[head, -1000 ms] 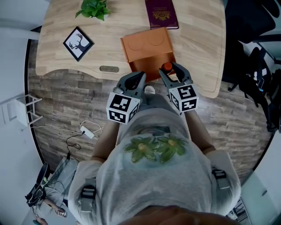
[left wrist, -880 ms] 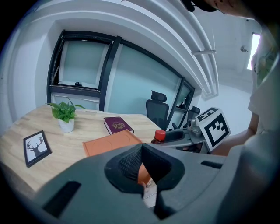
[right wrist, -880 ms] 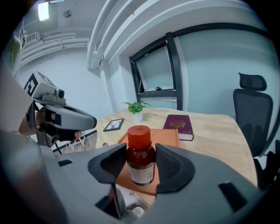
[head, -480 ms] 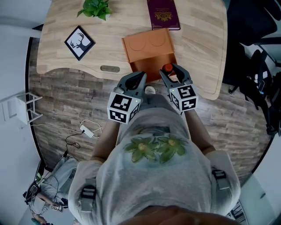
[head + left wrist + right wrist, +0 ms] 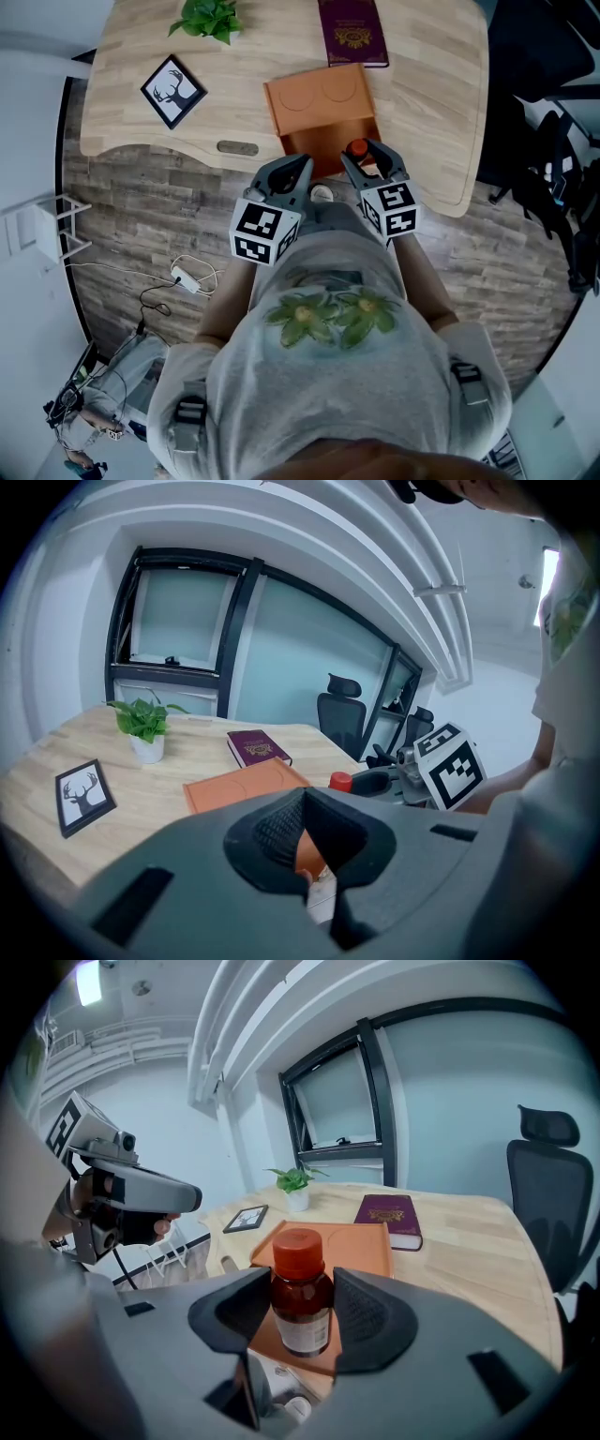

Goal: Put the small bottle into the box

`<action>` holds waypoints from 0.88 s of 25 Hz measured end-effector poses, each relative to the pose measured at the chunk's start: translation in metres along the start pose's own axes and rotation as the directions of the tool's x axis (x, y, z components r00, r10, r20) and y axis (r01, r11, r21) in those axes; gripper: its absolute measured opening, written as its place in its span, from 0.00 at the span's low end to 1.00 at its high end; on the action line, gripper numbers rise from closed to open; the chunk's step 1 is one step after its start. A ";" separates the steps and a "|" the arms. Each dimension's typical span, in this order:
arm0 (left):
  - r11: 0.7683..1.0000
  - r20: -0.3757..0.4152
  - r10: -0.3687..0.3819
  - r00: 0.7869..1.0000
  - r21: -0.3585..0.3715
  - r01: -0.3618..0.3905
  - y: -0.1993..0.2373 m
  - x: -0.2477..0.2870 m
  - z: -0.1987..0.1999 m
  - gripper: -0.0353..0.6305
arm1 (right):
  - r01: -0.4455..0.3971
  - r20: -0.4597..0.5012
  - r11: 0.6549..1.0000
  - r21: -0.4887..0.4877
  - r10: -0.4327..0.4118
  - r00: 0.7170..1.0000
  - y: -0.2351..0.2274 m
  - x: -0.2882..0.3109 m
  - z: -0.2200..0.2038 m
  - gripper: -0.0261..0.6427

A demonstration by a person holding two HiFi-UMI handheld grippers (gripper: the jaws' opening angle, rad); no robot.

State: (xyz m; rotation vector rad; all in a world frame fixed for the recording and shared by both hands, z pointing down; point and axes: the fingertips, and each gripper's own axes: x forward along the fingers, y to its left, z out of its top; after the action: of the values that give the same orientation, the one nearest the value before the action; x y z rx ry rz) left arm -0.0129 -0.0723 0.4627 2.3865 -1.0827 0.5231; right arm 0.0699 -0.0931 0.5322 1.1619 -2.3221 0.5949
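A small brown bottle [image 5: 300, 1309] with a red cap stands upright between the pads of my right gripper [image 5: 302, 1290], which is shut on it. From the head view its red cap [image 5: 357, 147] shows in the right gripper [image 5: 365, 152], just off the table's near edge. The orange box [image 5: 322, 105] lies on the wooden table [image 5: 431, 103] right beyond the bottle, its top bearing two round imprints. My left gripper [image 5: 302, 166] hovers left of the right one, shut and holding nothing. In the left gripper view, the box [image 5: 239, 786] lies ahead of the left gripper [image 5: 305, 810].
A maroon booklet [image 5: 352, 32] lies behind the box. A potted plant [image 5: 208, 17] and a framed deer picture [image 5: 172, 91] sit at the table's left. Cables [image 5: 178, 281] lie on the floor at the left. An office chair [image 5: 548, 1185] stands at the right.
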 end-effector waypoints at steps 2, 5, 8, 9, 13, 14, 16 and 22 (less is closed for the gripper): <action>1.000 0.003 0.002 1.000 -0.002 -0.002 0.001 0.000 0.001 0.06 | 0.000 -0.004 1.000 -0.001 0.000 1.000 0.000 0.002 -0.001 0.35; 1.000 -0.001 0.004 1.000 -0.003 -0.004 0.003 0.000 0.000 0.06 | -0.001 -0.009 1.000 -0.001 0.001 1.000 -0.001 0.005 -0.004 0.35; 1.000 -0.001 0.006 1.000 -0.005 -0.006 0.005 0.000 0.000 0.06 | -0.002 -0.015 1.000 -0.006 0.002 1.000 -0.001 0.007 -0.006 0.35; 1.000 -0.001 0.007 1.000 -0.006 -0.007 0.006 0.000 0.000 0.06 | -0.003 -0.018 1.000 -0.009 0.002 1.000 -0.001 0.007 -0.007 0.35; 1.000 -0.006 0.011 1.000 -0.011 -0.012 0.008 0.000 -0.003 0.06 | -0.002 -0.025 1.000 -0.011 0.002 1.000 -0.002 0.010 -0.010 0.35; 1.000 -0.008 0.011 1.000 -0.012 -0.011 0.008 0.000 -0.003 0.06 | -0.002 -0.025 1.000 -0.011 0.002 1.000 -0.002 0.011 -0.011 0.35; 1.000 -0.012 0.010 1.000 -0.013 -0.010 0.008 -0.001 -0.004 0.06 | -0.004 -0.027 1.000 -0.011 0.003 1.000 -0.002 0.012 -0.012 0.35; 1.000 -0.009 0.015 1.000 -0.012 -0.015 0.009 0.000 -0.003 0.06 | -0.007 -0.042 1.000 -0.019 0.006 0.999 -0.002 0.015 -0.018 0.35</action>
State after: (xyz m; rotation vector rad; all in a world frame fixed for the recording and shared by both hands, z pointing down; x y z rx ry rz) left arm -0.0203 -0.0755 0.4675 2.3652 -1.0979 0.5301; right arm 0.0676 -0.0931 0.5554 1.1229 -2.2928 0.5922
